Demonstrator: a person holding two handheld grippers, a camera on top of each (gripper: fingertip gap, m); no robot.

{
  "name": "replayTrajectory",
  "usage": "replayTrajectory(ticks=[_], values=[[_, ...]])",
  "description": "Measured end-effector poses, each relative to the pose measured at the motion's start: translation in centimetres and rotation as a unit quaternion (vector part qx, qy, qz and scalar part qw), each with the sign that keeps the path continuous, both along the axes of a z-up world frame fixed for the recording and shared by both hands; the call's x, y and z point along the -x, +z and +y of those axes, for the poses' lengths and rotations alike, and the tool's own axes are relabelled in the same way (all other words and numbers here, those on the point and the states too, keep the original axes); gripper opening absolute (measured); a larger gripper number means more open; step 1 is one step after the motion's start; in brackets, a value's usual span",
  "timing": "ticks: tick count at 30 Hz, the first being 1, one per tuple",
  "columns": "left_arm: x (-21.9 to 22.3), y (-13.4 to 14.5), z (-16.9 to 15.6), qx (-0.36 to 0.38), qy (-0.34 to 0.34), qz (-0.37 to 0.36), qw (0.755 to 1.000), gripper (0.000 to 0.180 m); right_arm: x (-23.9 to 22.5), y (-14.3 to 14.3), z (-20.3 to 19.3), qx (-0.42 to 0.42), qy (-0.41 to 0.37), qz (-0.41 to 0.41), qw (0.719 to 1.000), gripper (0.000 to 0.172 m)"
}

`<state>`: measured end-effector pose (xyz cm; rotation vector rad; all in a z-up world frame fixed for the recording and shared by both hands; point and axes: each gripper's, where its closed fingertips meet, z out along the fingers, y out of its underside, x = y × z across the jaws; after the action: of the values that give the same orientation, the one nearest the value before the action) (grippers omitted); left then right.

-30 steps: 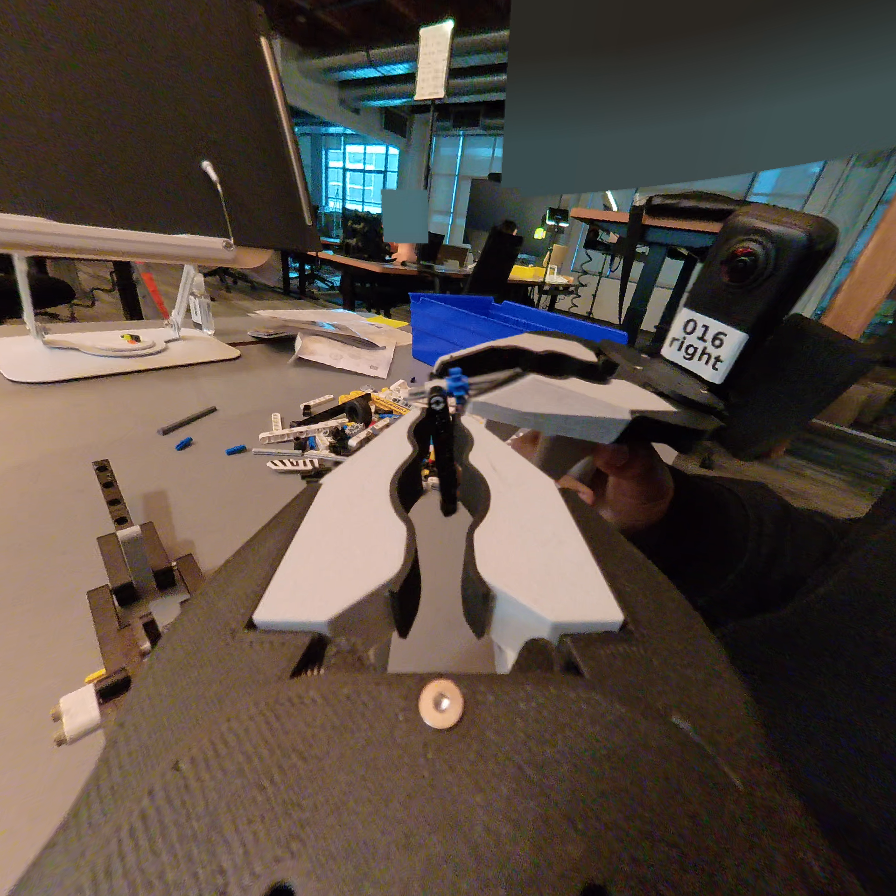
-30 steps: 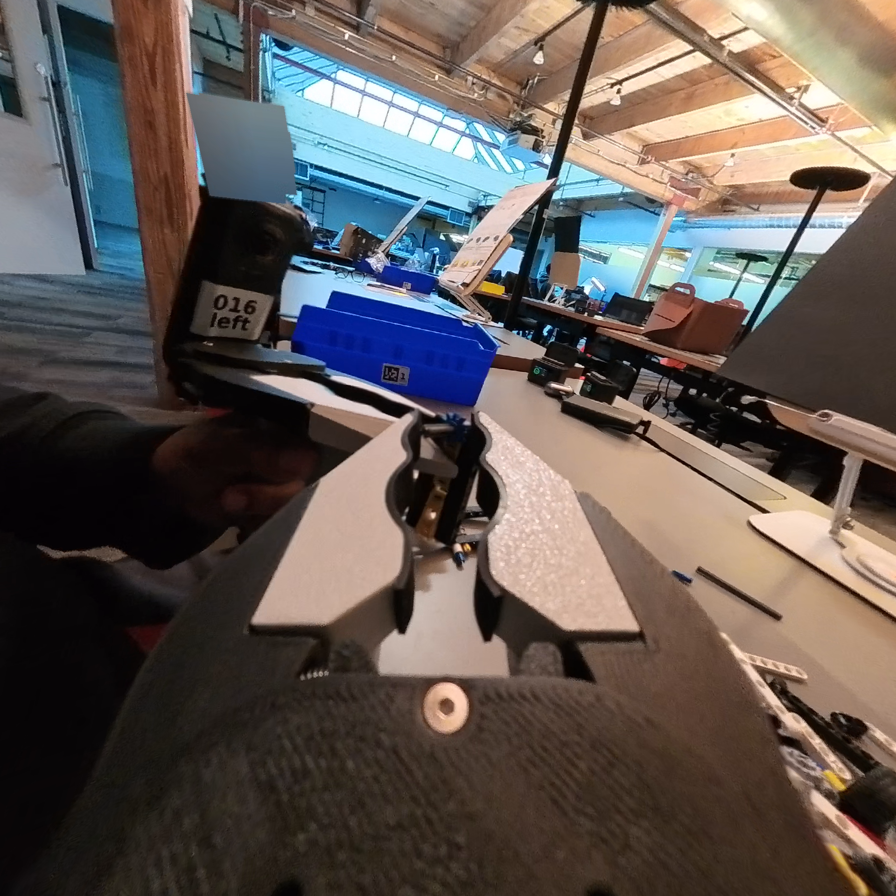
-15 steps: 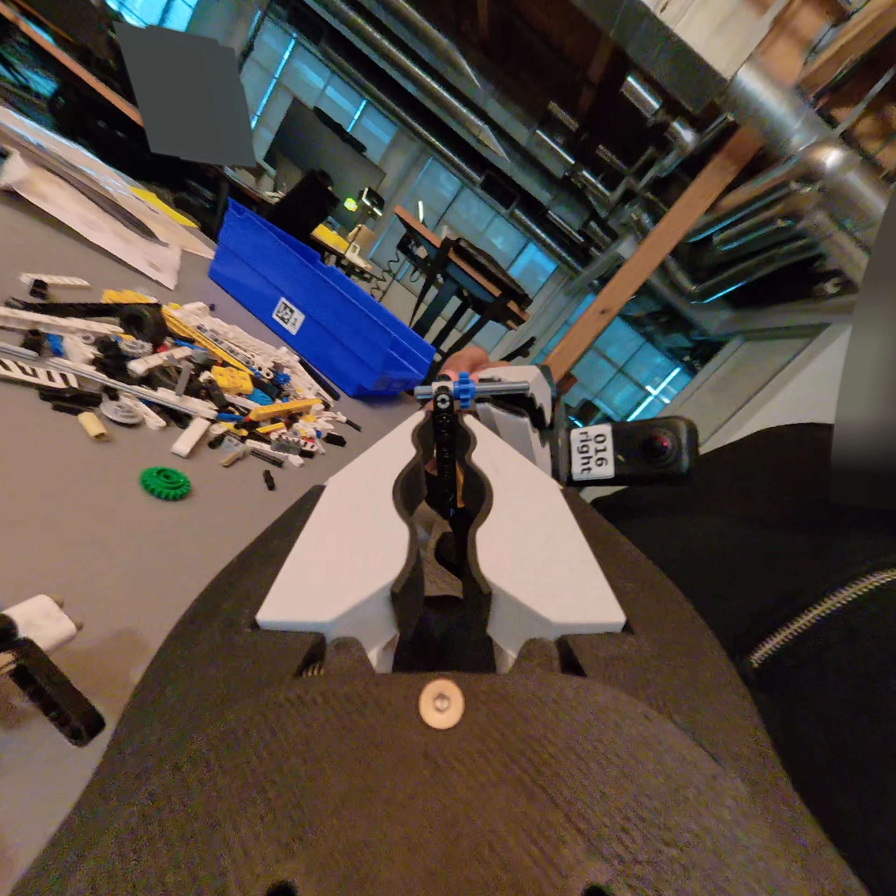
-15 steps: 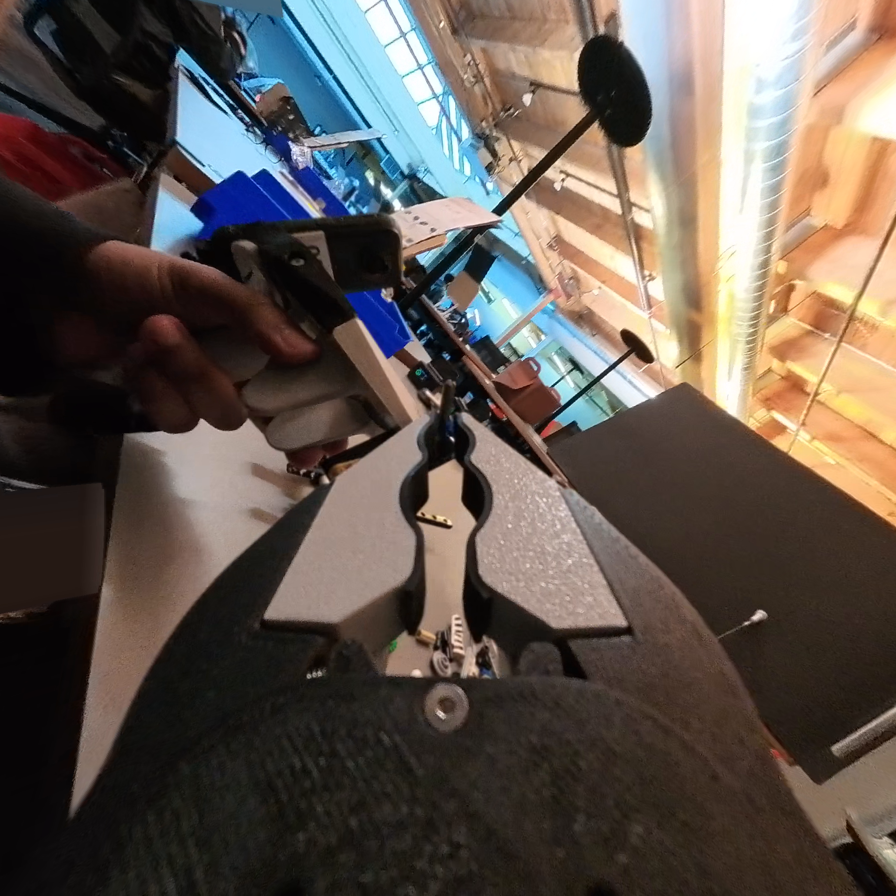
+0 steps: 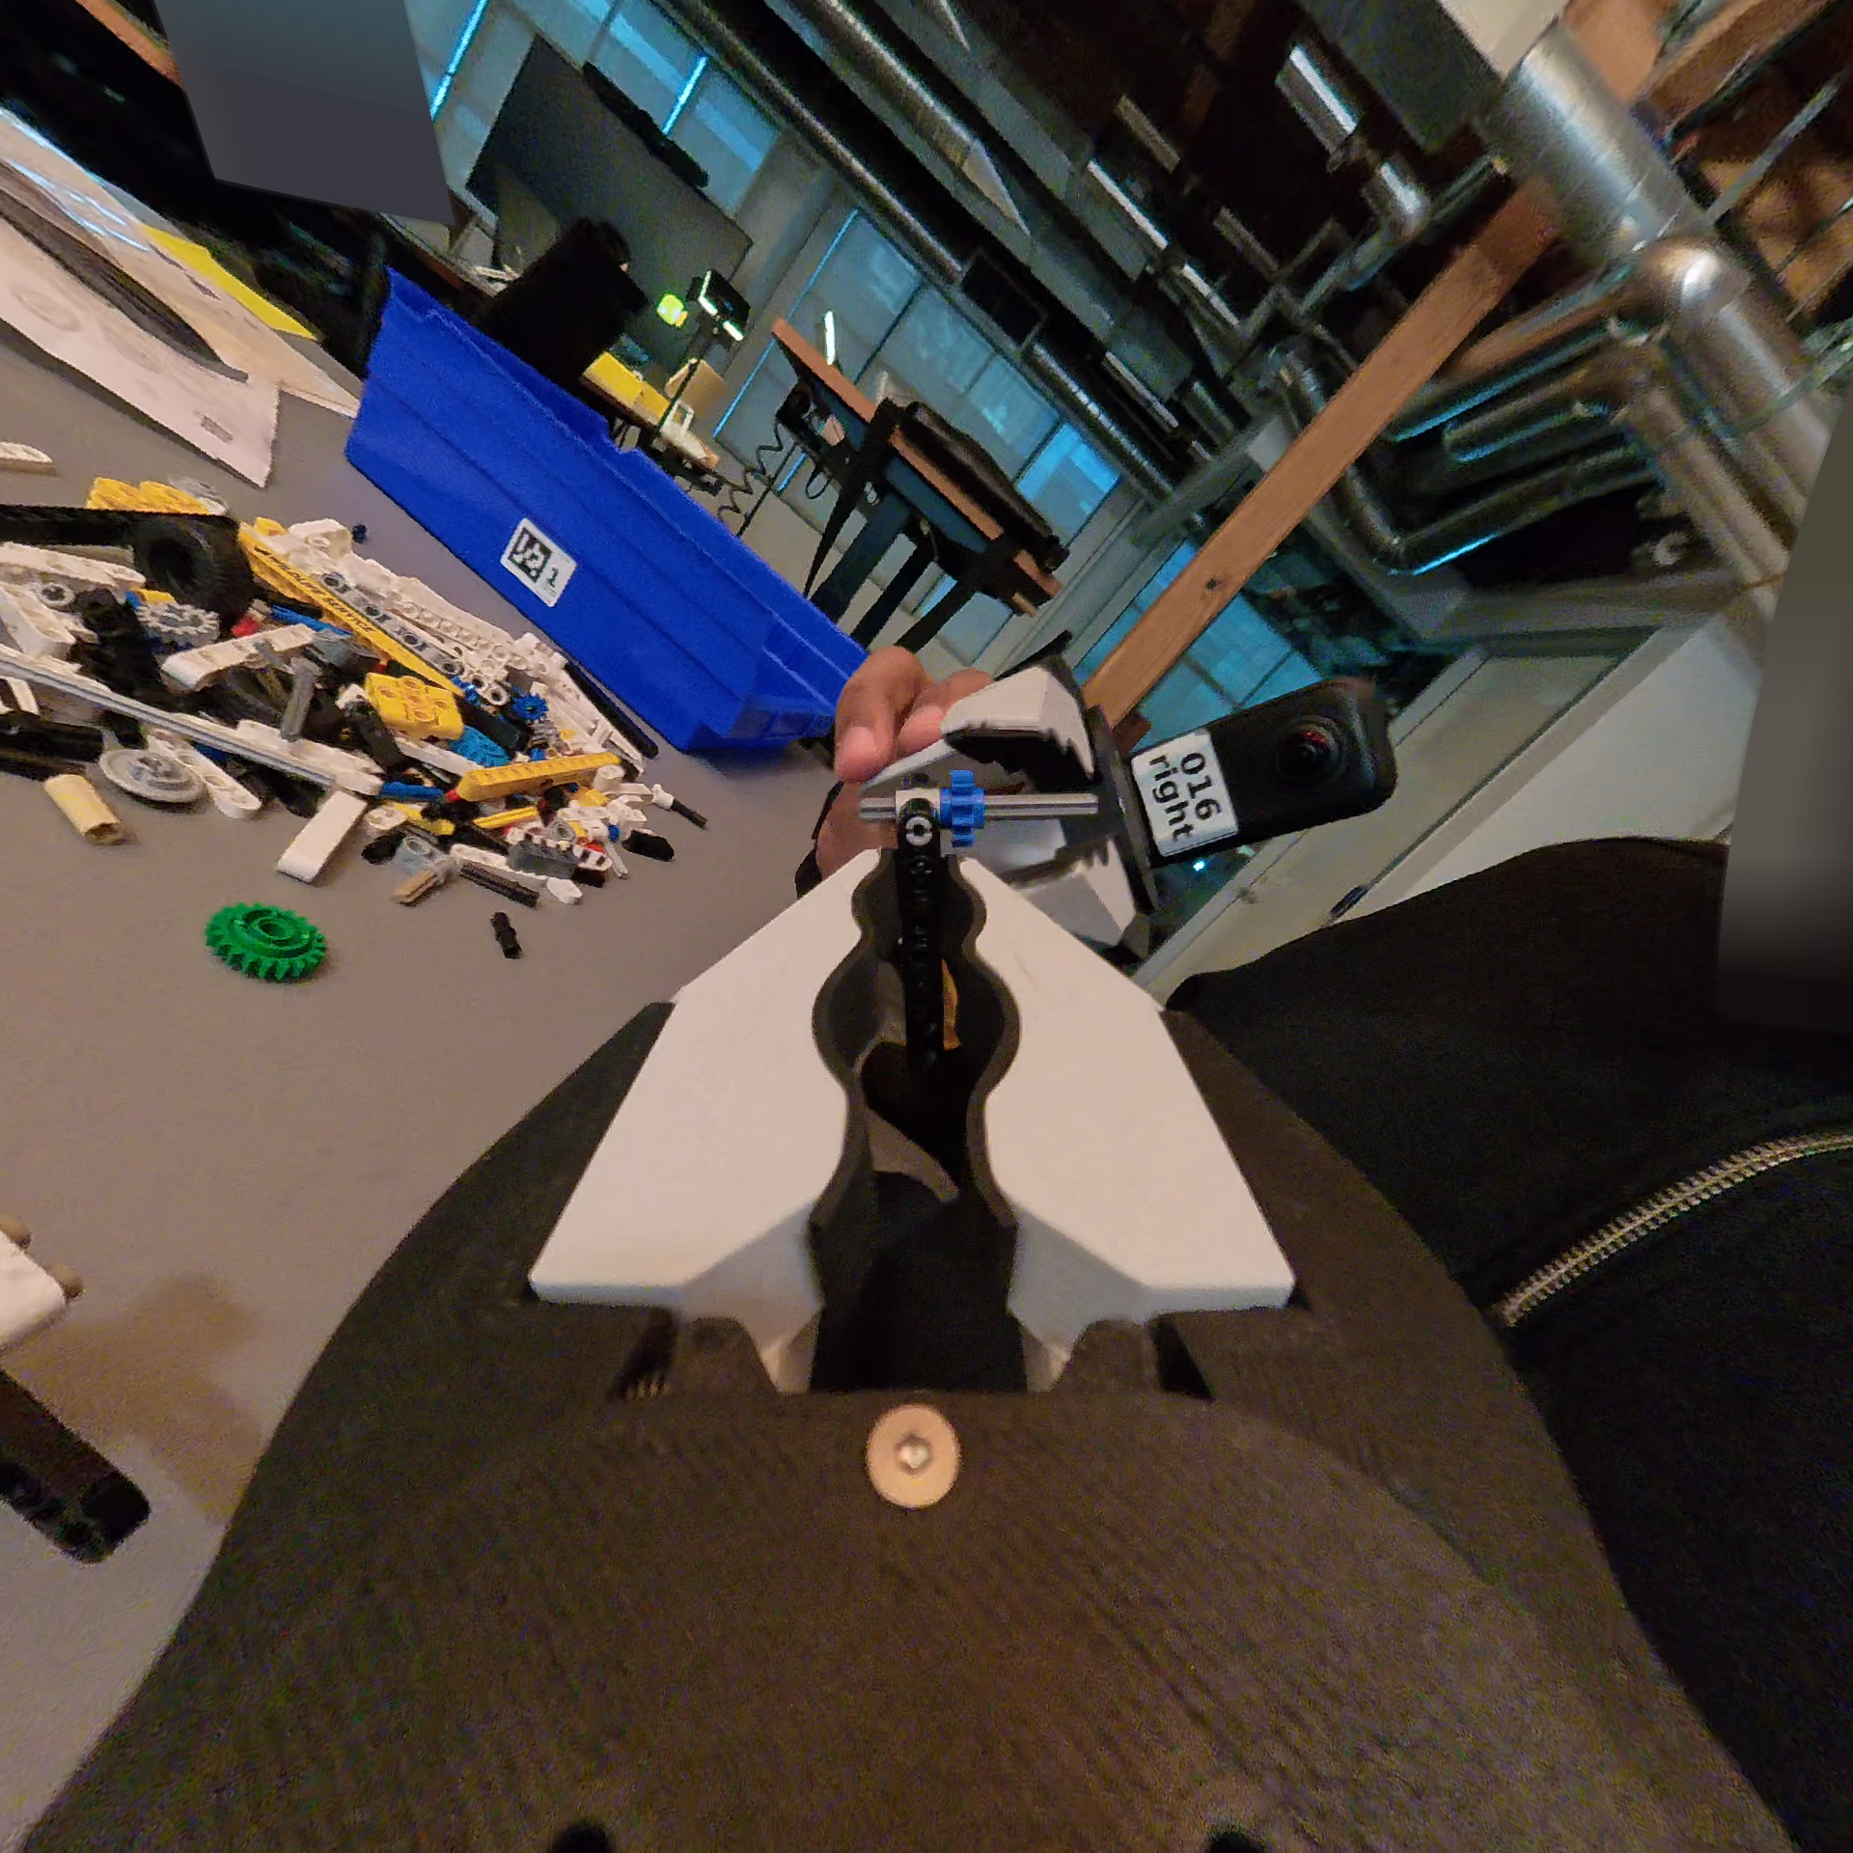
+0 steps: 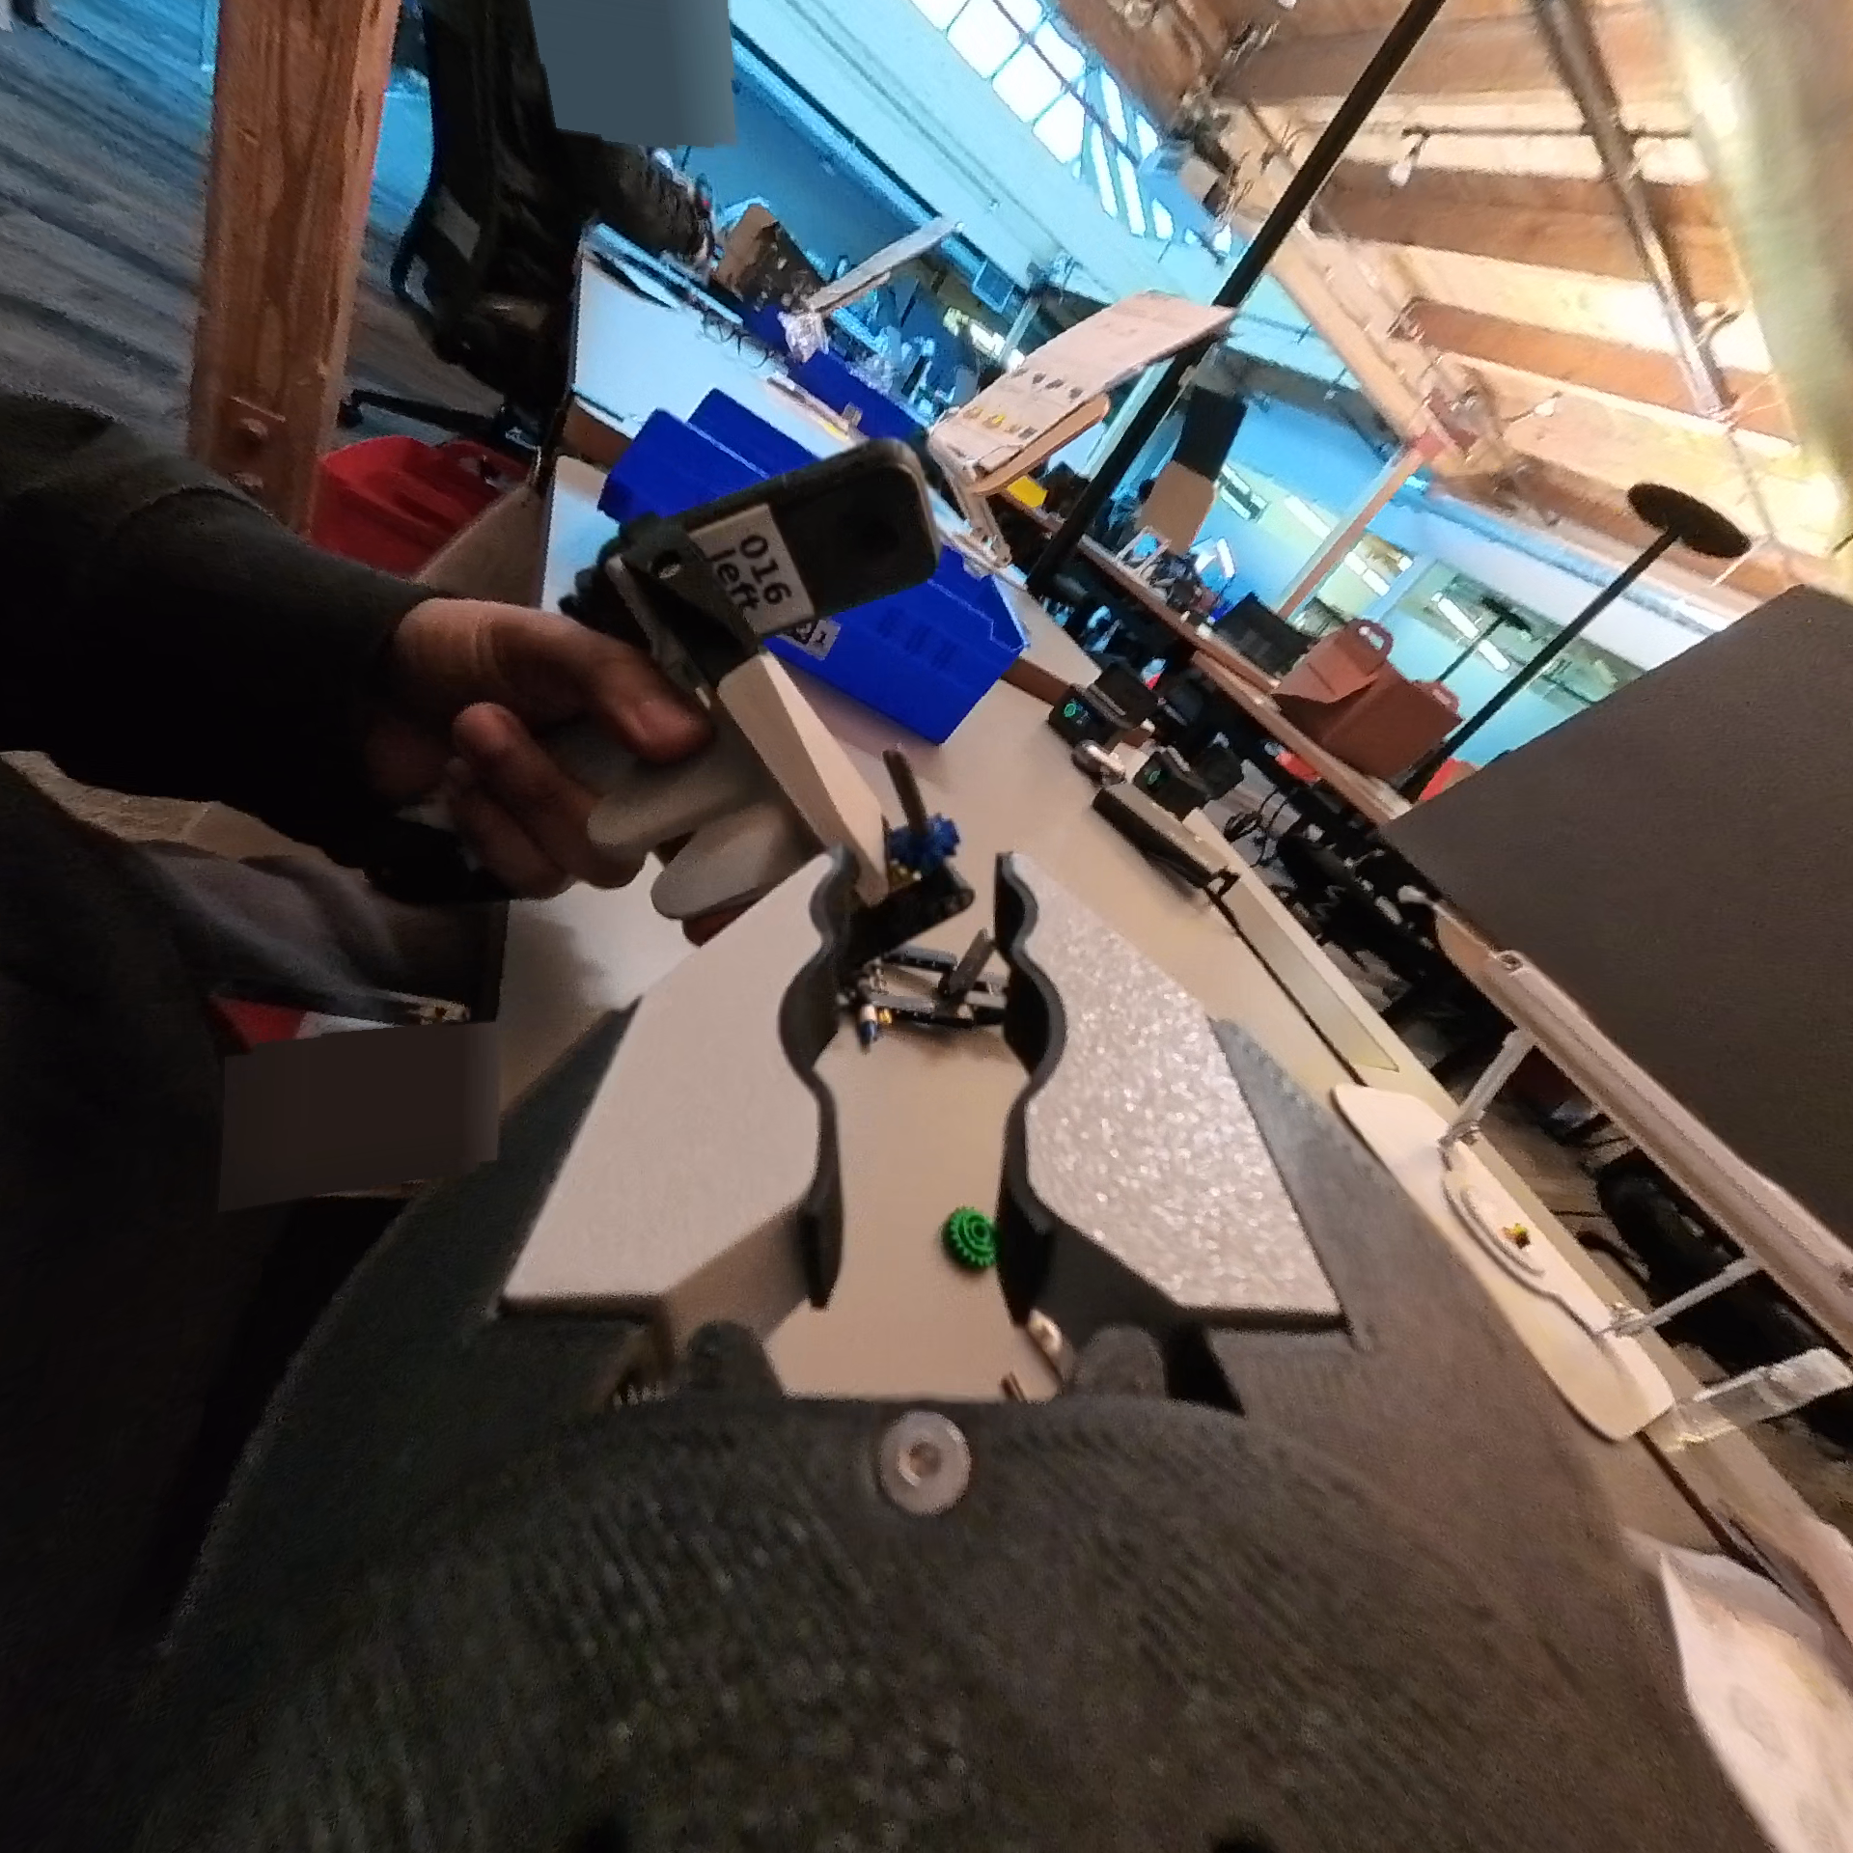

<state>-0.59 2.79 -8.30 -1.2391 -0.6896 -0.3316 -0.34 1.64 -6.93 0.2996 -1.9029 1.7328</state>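
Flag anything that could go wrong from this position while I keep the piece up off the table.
1. The left claw pinches only the thin black beam; the grey axle carrying the blue gear sticks out sideways and might twist the beam if bumped.
2. The open right claw sits close around that assembly, so closing off-centre could knock it.
3. Anything dropped could vanish into the loose parts pile on the table below.

Blue bin [image 5: 602, 562] (green gear [image 5: 266, 941] nearby)

Showing a white label [image 5: 1188, 797] with dark print on the black camera [image 5: 1304, 747] of the right gripper [image 6: 912, 872], and a matching label [image 6: 762, 587] on the left gripper [image 5: 922, 862]. Showing a white code sticker [image 5: 536, 562] on the blue bin [image 5: 451, 441]. Blurring past reading on the printed sheets [image 5: 140, 361].
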Motion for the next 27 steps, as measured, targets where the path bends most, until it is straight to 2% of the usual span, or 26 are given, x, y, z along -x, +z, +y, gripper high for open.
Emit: replayTrajectory(ticks=[5,14,18,27], values=[[0.3,-0.3,0.0,0.017,0.016,0.009,1.000,0.003,0.4,-0.5,0.1,-0.019,-0.010,0.001,1.000,0.023],[-0.1,-0.2,0.3,0.016,0.002,0.013,1.000,0.002,0.2,-0.2,0.3,0.018,0.023,-0.053,0.998,0.020],[-0.4,-0.4,0.6,0.016,-0.011,0.006,1.000,0.003,-0.1,-0.2,0.3,0.023,0.036,-0.061,0.997,0.008],[-0.7,-1.2,1.2,0.056,-0.013,0.024,0.998,0.004,-0.3,-0.7,-0.1,0.006,0.036,-0.053,0.998,0.010]])
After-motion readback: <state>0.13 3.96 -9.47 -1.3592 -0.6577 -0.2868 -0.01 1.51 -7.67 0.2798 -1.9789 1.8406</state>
